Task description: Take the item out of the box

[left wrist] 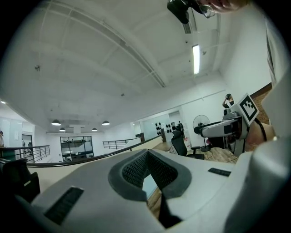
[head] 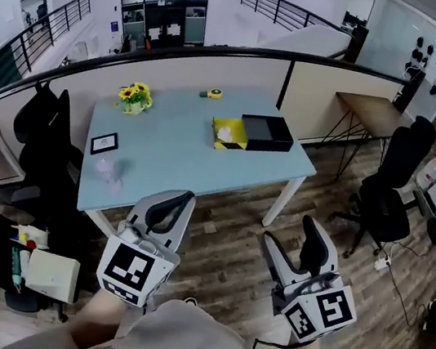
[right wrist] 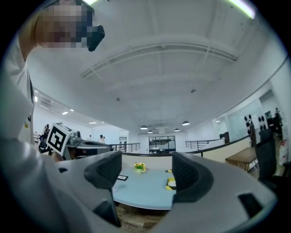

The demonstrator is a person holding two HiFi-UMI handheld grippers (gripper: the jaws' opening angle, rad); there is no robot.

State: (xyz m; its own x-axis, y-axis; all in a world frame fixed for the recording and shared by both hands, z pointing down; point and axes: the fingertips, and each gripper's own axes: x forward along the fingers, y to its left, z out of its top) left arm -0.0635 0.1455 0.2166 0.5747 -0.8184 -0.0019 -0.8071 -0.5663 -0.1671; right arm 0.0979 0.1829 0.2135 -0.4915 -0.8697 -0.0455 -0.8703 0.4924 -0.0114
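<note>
A black box (head: pixel 267 132) lies open on the far right part of the light blue table (head: pixel 182 143), with a yellow part (head: pixel 229 133) holding something white beside it. In the right gripper view the box (right wrist: pixel 170 183) shows small between the jaws, far off. Both grippers hang well short of the table, over the wooden floor. My left gripper (head: pixel 169 209) is shut with nothing in it; its pads meet in the left gripper view (left wrist: pixel 148 175). My right gripper (head: pixel 296 249) is open and empty, its jaws wide apart (right wrist: pixel 143 175).
On the table stand yellow flowers (head: pixel 134 97), a small black frame (head: pixel 104 143), a yellow tape roll (head: pixel 212 92) and a pale object (head: pixel 108 169). A black office chair (head: pixel 390 182) stands to the right, a draped chair (head: pixel 43 132) to the left, a wooden desk (head: pixel 373 113) behind.
</note>
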